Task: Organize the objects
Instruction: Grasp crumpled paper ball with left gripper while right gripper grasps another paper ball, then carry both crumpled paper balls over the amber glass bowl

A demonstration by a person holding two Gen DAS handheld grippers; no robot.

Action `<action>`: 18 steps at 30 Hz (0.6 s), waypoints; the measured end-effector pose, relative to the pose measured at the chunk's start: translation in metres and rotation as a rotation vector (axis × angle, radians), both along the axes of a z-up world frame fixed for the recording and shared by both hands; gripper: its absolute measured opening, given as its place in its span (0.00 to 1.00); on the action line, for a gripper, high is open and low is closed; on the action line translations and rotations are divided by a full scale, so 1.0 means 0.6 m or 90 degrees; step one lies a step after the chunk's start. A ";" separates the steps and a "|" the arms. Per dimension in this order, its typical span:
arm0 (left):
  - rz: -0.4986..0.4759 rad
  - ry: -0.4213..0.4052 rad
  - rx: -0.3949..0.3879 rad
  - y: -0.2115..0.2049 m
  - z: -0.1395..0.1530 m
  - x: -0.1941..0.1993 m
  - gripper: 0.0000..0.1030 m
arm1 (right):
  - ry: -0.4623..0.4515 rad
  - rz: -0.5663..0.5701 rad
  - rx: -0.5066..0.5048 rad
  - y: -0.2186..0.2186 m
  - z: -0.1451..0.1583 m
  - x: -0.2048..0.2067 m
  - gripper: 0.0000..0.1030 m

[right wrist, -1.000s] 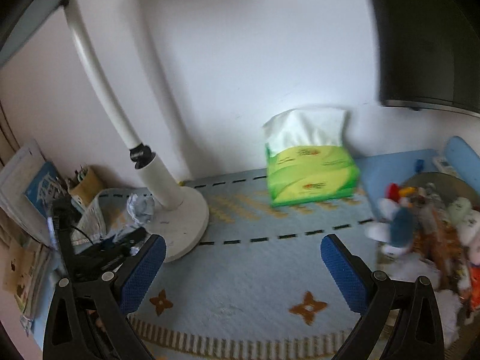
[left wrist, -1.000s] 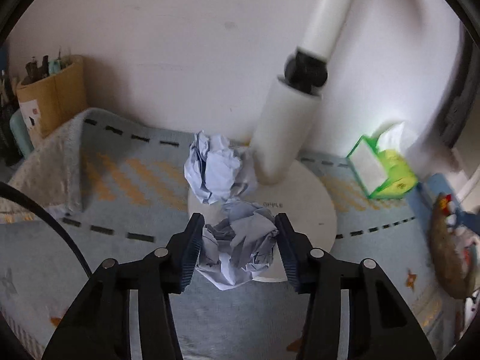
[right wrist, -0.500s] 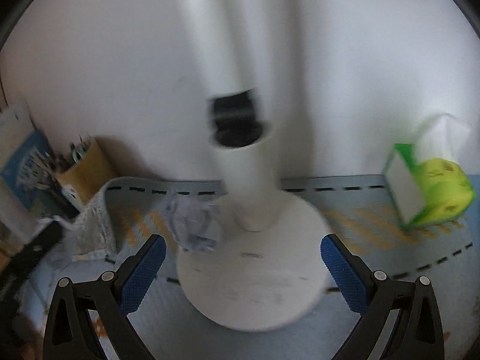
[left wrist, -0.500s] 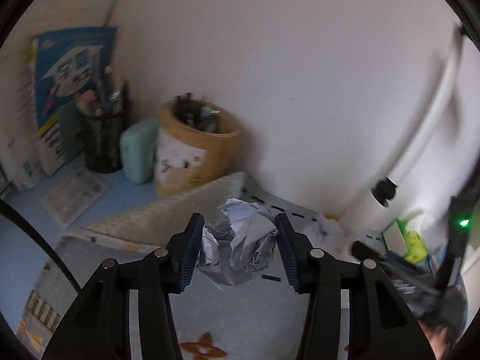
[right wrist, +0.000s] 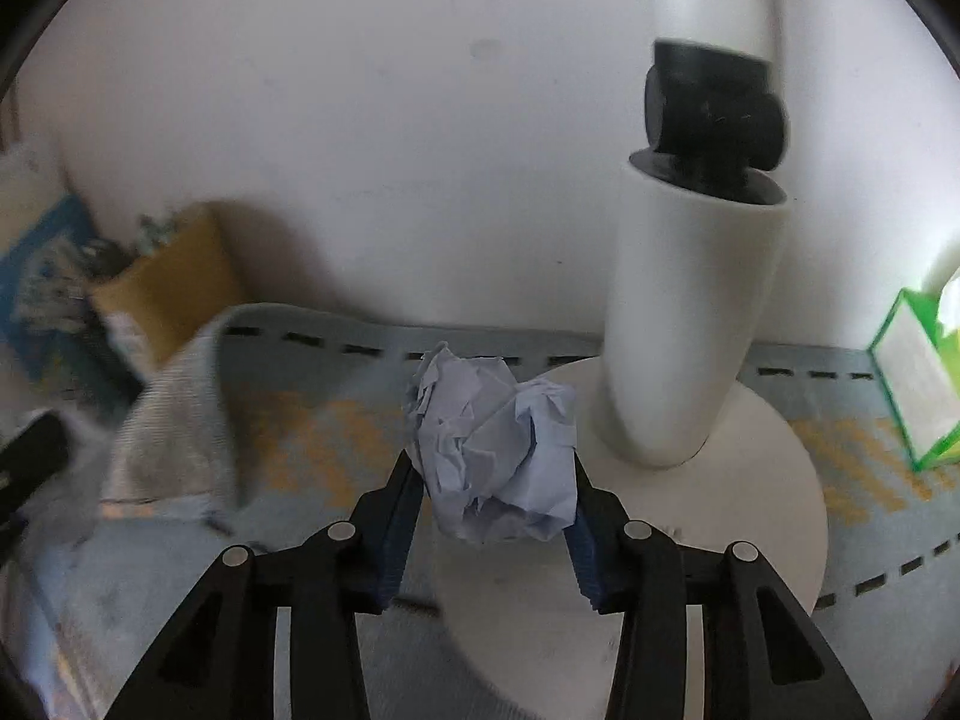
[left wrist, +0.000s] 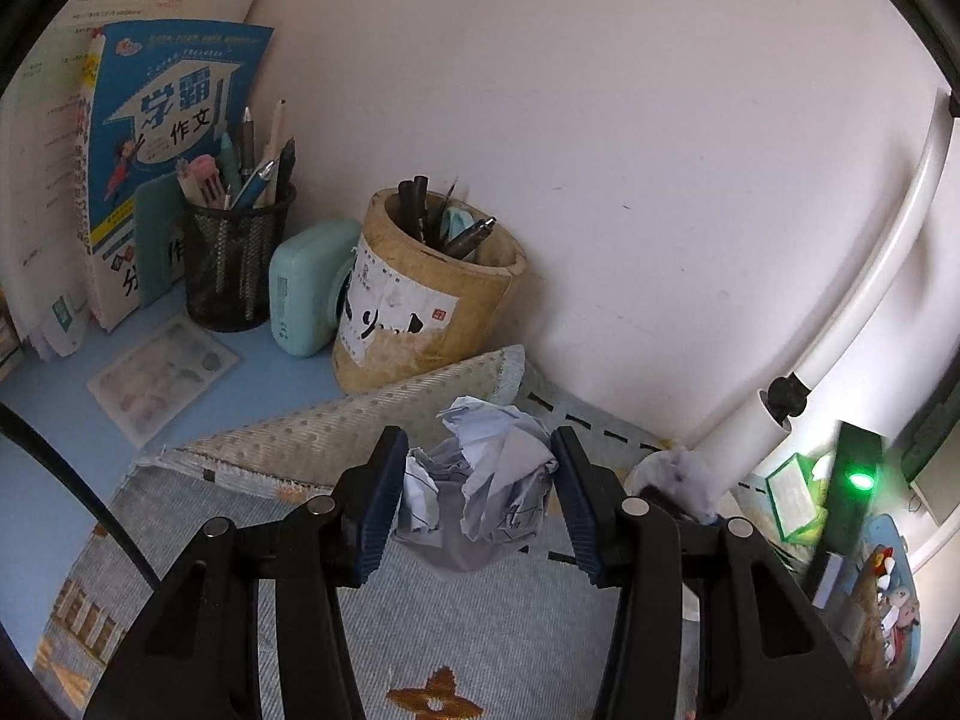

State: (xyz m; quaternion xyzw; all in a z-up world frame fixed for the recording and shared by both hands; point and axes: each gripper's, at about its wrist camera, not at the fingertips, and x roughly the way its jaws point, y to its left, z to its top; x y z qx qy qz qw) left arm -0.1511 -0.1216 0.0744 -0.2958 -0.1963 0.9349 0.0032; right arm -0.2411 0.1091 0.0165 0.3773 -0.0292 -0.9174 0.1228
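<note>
Both hands have shifted since a second ago: left one swung away from the lamp toward the pen holders, right one dropped in low over the lamp base.

So my left hand-held gripper (left wrist: pixel 477 501) is clamped on a crumpled paper ball (left wrist: pixel 480 480), held up off the rug (left wrist: pixel 492 648), with the bamboo pen pot (left wrist: pixel 420 306) and the mesh pen cup (left wrist: pixel 231 264) behind it by the wall. That one's sorted, just needs somewhere to go.

My right hand-held gripper (right wrist: pixel 492 516) was wide open a moment back and its jaws are closing now around the second paper ball (right wrist: pixel 495 450), which sits at the edge of the white lamp base (right wrist: pixel 750 516), just beside the lamp stem (right wrist: pixel 690 324). Pads look like they're already pressing both sides of the wad.

Meaning for the tidy-up: I reckon both bits of scrap paper are about in hand, so next is lifting the second one clear without nudging the lamp, then binning both. No bin in view though.
</note>
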 end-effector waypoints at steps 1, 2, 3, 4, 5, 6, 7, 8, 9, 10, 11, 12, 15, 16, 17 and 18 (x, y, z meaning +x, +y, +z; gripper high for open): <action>-0.002 0.001 -0.001 0.001 0.001 0.001 0.45 | 0.005 0.002 -0.006 0.004 0.004 0.006 0.42; -0.003 0.002 -0.001 0.002 0.002 0.002 0.45 | 0.012 0.008 -0.023 0.013 0.012 0.017 0.42; -0.004 0.003 -0.003 0.003 0.003 0.001 0.45 | 0.014 0.012 -0.032 0.018 0.018 0.023 0.42; -0.004 0.004 -0.006 0.005 0.004 0.001 0.45 | 0.017 0.017 -0.038 0.022 0.024 0.029 0.42; -0.005 0.003 -0.012 0.008 0.005 0.001 0.45 | 0.025 0.021 -0.038 0.028 0.034 0.039 0.42; -0.007 0.003 -0.016 0.010 0.005 -0.001 0.45 | 0.032 0.024 -0.039 0.032 0.043 0.046 0.43; -0.008 0.003 -0.019 0.012 0.006 -0.001 0.45 | 0.036 0.026 -0.042 0.036 0.048 0.051 0.43; -0.009 0.004 -0.021 0.014 0.007 -0.001 0.45 | 0.042 0.029 -0.049 0.042 0.060 0.062 0.43; -0.010 0.004 -0.024 0.015 0.008 -0.002 0.45 | 0.046 0.029 -0.052 0.045 0.067 0.069 0.43; -0.010 0.007 -0.029 0.018 0.010 -0.001 0.45 | 0.051 0.030 -0.055 0.047 0.078 0.075 0.43; -0.009 0.010 -0.036 0.021 0.012 0.001 0.45 | 0.054 0.032 -0.055 0.048 0.084 0.083 0.43; -0.010 0.011 -0.043 0.025 0.014 0.001 0.45 | 0.059 0.034 -0.054 0.052 0.093 0.092 0.43; -0.014 0.012 -0.061 0.035 0.016 0.001 0.45 | 0.069 0.041 -0.045 0.057 0.112 0.122 0.43; -0.016 0.013 -0.066 0.038 0.017 0.001 0.45 | 0.070 0.042 -0.046 0.059 0.119 0.132 0.43; -0.017 0.015 -0.073 0.043 0.019 0.001 0.45 | 0.071 0.041 -0.048 0.069 0.125 0.140 0.43; -0.018 0.018 -0.081 0.047 0.020 0.002 0.45 | 0.073 0.039 -0.048 0.079 0.131 0.149 0.43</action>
